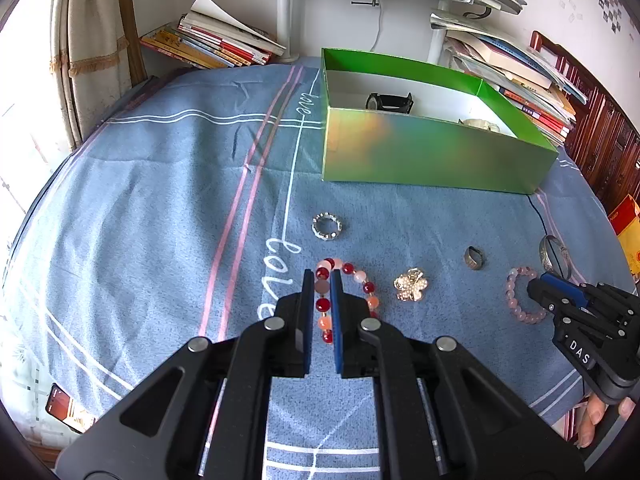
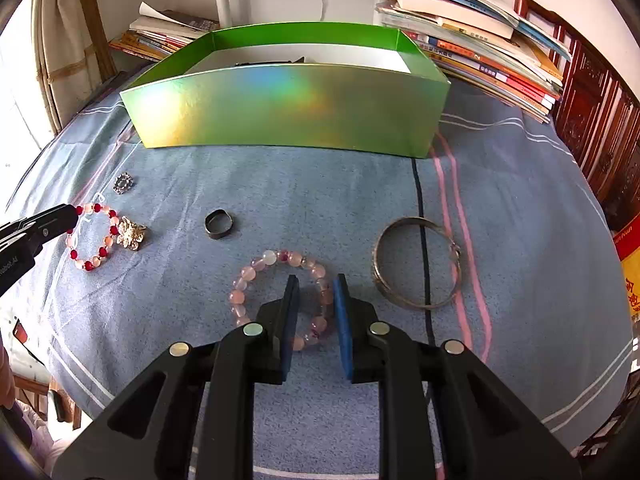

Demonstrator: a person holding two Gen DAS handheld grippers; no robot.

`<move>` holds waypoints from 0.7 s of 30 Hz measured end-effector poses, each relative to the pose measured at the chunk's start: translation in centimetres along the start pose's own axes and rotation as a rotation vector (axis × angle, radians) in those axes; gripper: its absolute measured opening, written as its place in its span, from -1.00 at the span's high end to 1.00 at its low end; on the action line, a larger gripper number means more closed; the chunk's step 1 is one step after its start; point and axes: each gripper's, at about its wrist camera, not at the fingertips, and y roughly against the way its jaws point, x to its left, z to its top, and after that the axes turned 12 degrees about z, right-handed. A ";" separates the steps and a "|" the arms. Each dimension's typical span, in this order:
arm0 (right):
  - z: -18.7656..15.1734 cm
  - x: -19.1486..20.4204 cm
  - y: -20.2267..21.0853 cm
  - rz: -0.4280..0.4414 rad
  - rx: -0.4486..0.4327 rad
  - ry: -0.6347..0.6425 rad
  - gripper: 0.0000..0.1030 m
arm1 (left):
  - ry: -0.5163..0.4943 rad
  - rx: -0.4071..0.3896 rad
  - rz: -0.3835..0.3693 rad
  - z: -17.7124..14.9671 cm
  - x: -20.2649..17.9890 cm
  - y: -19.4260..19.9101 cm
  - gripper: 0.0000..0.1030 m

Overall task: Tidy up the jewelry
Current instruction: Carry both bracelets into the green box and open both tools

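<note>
A green box [image 1: 432, 152] [image 2: 288, 112] stands on the blue cloth and holds a black watch [image 1: 390, 102]. My left gripper [image 1: 322, 278] straddles one side of a red and pink bead bracelet [image 1: 360, 278] [image 2: 93, 236], jaws narrow around its beads. My right gripper [image 2: 316, 284] is open around the right side of a pale pink bead bracelet [image 2: 276, 260] [image 1: 520, 300] lying on the cloth. A flower brooch [image 1: 411, 284] [image 2: 132, 233], a sparkly ring [image 1: 327, 226] [image 2: 122, 183], a dark ring [image 1: 474, 258] [image 2: 219, 223] and a silver bangle [image 2: 418, 262] [image 1: 554, 256] lie loose.
Stacks of books [image 1: 208, 40] [image 2: 480, 52] lie behind and right of the box. A white lamp post [image 1: 284, 12] stands at the back. A wooden headboard [image 2: 592, 120] runs along the right. A phone [image 1: 64, 404] lies at the left edge.
</note>
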 end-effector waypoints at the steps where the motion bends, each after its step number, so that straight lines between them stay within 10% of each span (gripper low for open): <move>1: 0.1 0.0 0.0 0.017 0.002 -0.002 0.85 | -0.001 0.000 -0.001 0.0 0.0 0.0 0.84; 21: 14.7 0.6 5.0 0.005 -0.266 0.059 0.85 | -0.059 -0.146 -0.082 14.0 -1.4 3.2 0.84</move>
